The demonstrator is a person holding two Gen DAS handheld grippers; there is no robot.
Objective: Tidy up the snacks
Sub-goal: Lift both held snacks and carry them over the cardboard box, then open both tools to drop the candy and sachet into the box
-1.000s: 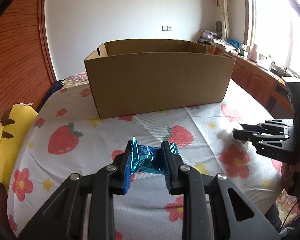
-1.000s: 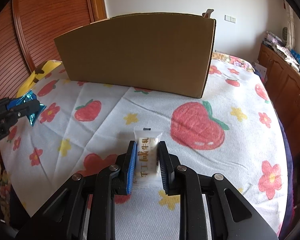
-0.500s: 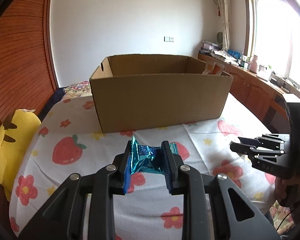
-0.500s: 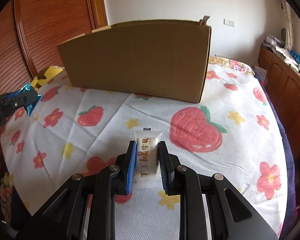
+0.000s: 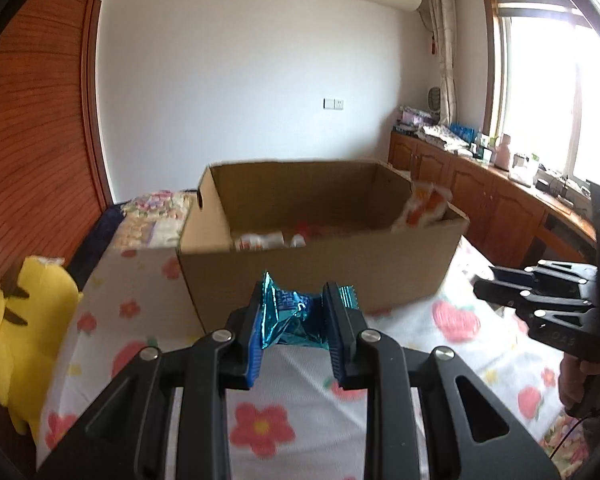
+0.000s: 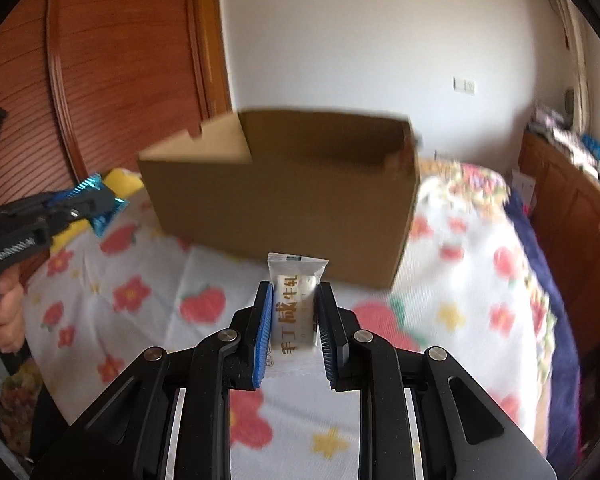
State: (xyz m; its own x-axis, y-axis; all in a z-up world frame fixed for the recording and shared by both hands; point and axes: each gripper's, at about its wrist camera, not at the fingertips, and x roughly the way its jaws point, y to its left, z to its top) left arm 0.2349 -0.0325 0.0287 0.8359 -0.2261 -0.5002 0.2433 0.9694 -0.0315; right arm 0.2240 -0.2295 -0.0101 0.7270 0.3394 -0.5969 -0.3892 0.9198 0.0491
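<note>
Left claw [image 5: 294, 320] pinching blue wrapper [image 5: 288, 314], right claw [image 6: 293, 320] clamping white candy [image 6: 294, 312], box rim [image 5: 320, 249] ahead

Shiny blue foil snack wrapper [image 5: 290, 316], white snack packet [image 6: 295, 308] printed with gold characters, plain brown cardboard box [image 5: 320, 268], white bedspread [image 5: 400, 360] patterned with red strawberries, pink flowers and yellow stars, yellow plush toy [image 5: 24, 320] marked with brown stripes.
</note>
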